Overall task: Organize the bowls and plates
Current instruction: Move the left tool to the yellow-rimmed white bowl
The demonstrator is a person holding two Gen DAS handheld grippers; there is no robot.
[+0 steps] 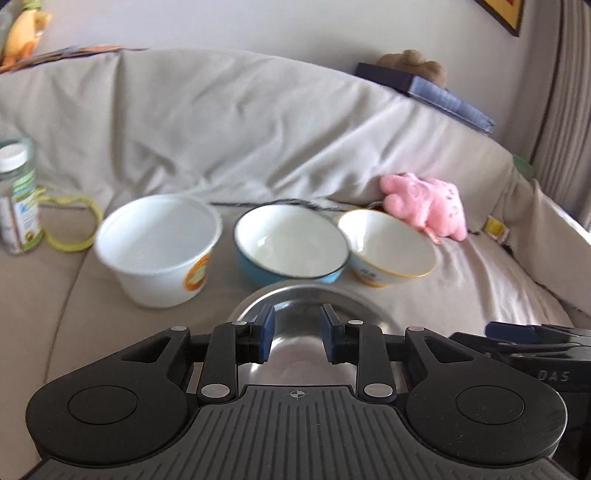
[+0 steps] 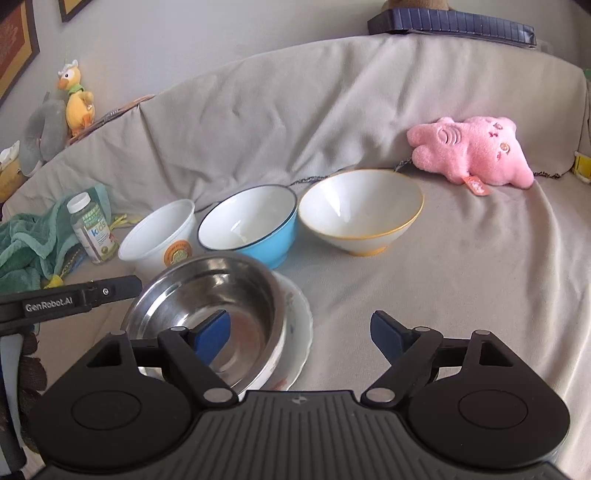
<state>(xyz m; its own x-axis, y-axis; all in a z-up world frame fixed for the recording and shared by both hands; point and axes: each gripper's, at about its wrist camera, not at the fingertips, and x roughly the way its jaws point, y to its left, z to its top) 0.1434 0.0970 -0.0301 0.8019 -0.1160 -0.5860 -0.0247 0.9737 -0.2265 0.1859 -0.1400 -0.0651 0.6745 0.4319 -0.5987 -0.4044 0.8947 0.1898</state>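
Note:
On a sofa covered with a beige sheet, three bowls stand in a row: a white plastic tub [image 1: 155,251] [image 2: 159,236], a blue bowl [image 1: 291,243] [image 2: 251,225] and a white bowl with a yellow rim [image 1: 388,251] [image 2: 362,210]. In front of them a steel bowl [image 1: 299,297] [image 2: 207,302] sits in a white plate [image 2: 301,321]. My left gripper [image 1: 298,332] hovers over the steel bowl, its jaws narrow but open with nothing between them. My right gripper [image 2: 301,334] is wide open and empty; its left pad is above the steel bowl and its right pad above the sheet.
A pink plush toy [image 2: 472,151] [image 1: 424,203] lies behind the yellow-rimmed bowl. A vitamin bottle [image 2: 92,229] [image 1: 18,195] and a green towel [image 2: 29,240] lie at the left. The sofa back rises behind the bowls, with a navy box [image 2: 450,22] on top.

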